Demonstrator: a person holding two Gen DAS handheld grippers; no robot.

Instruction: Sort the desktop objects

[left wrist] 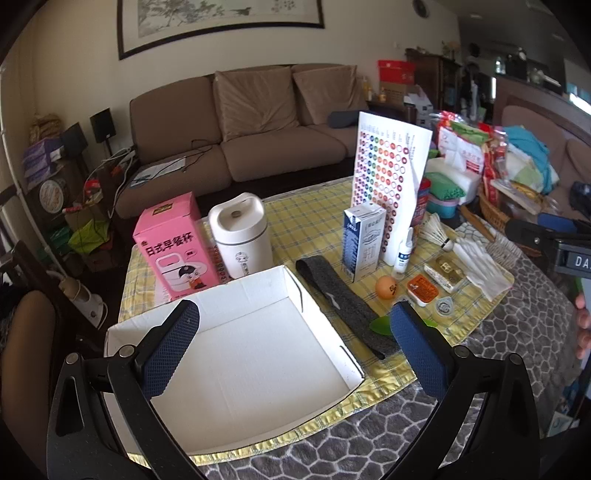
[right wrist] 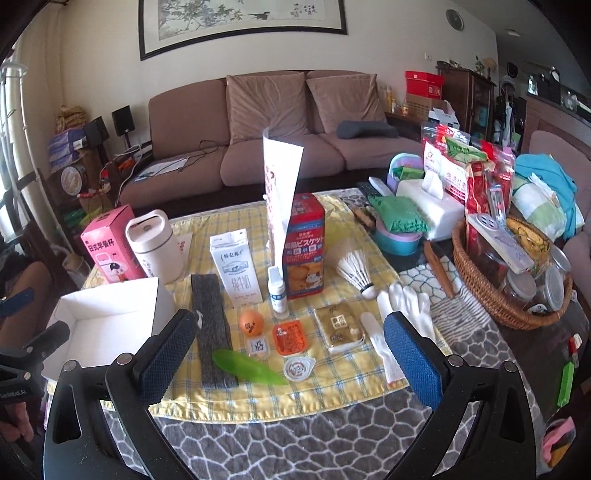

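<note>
**Ana:** Behind the table sits a brown sofa with a framed ink painting above it. What covers the table itself?

**Ben:** Fuzzy grey fabric with a pale cobble pattern, and on that a yellow checked cloth with a shiny hem.

**Ana:** And on the cloth?

**Ben:** At its left edge, an open white cardboard box, empty, square and shallow. Behind it a pink carton printed 日式早餐杯 and a smooth white lidded mug. Mid-cloth stands a milk carton, a red biscuit tin reading ビスケット, and a small white dropper bottle.

**Ana:** The small things?

**Ben:** Toward the near edge: a long grey felt strip, an orange ping-pong ball, a green leaf-shaped piece, an orange sauce tub, a gold foil sachet, white gloves and a feathered shuttlecock. A woven wicker basket sits off the cloth's right edge.

**Ana:** The grippers?

**Ben:** Both spread wide, holding nothing. The left gripper hangs above the box, which lies between its textured blue pads. The right gripper frames the ball, leaf and tub, apart from all of them.
</note>
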